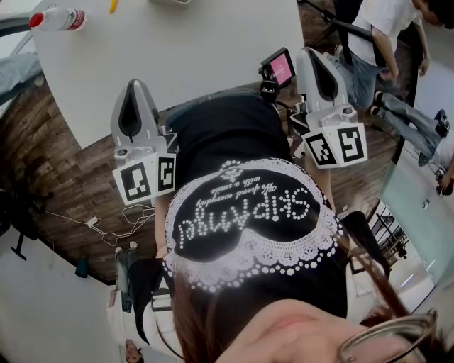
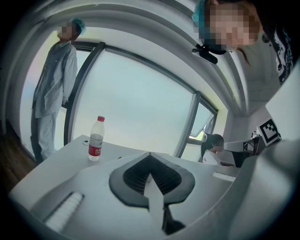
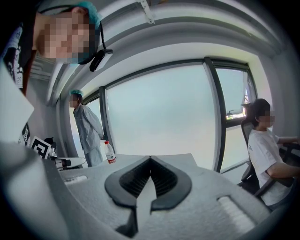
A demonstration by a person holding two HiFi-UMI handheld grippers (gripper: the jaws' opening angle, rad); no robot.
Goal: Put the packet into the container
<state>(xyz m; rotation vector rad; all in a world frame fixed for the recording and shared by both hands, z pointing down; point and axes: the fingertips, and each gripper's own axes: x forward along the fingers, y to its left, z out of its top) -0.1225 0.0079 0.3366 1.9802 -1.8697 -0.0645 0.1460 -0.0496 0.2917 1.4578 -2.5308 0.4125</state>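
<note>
Left gripper [image 1: 135, 88] and right gripper [image 1: 314, 57] — jaws pressed together on nothing — hover at the near edge of the white table [image 1: 206, 49]; a water bottle [image 1: 60, 19] stands far left; no view shows the packet

White table [image 1: 198, 49], a clear bottle [image 1: 60, 19] with red cap and label — dark brown plank floor [image 1: 57, 163].

Large white smooth-topped table [image 1: 184, 57] at twelve o'clock in the head view. Dark wood-plank floor [image 1: 64, 170] at nine o'clock. Tall dark-framed window panes [image 3: 159, 117] give diffuse, apparently overcast, daylight.
</note>
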